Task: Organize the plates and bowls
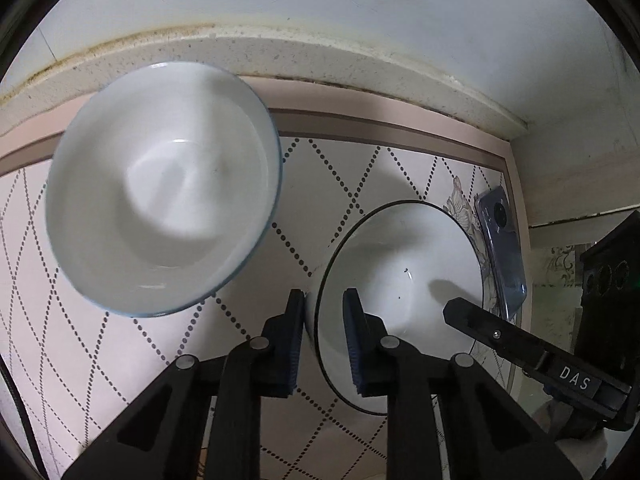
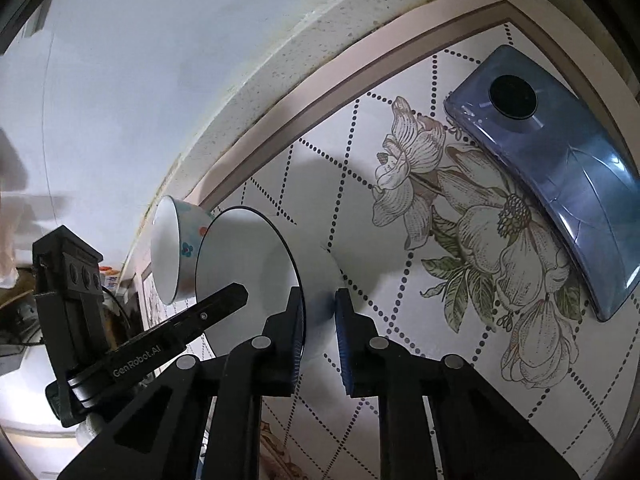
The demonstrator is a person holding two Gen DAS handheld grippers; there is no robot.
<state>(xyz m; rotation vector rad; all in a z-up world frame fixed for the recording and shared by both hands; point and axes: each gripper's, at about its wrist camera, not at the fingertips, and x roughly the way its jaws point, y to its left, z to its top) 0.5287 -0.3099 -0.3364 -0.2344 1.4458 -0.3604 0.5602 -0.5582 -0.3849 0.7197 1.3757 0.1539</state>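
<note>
A white bowl with a dark rim [image 1: 404,276] stands on the patterned mat [image 1: 328,176]. My left gripper [image 1: 323,340] straddles its left rim, one pad outside and one inside, with a gap still showing. My right gripper [image 2: 320,332] straddles the same bowl [image 2: 248,264] from the opposite side, its pads close on the wall. A second white bowl with a blue rim [image 1: 164,188] stands to the left; in the right wrist view its flowered outside [image 2: 176,248] shows behind the first bowl. The right gripper's finger [image 1: 500,336] reaches into the bowl in the left wrist view.
A blue phone [image 2: 560,168] lies face down on the mat's flower print, right of the bowls; it also shows in the left wrist view [image 1: 502,252]. A speckled stone ledge [image 1: 280,60] and white wall run behind. The mat's border lies by the ledge.
</note>
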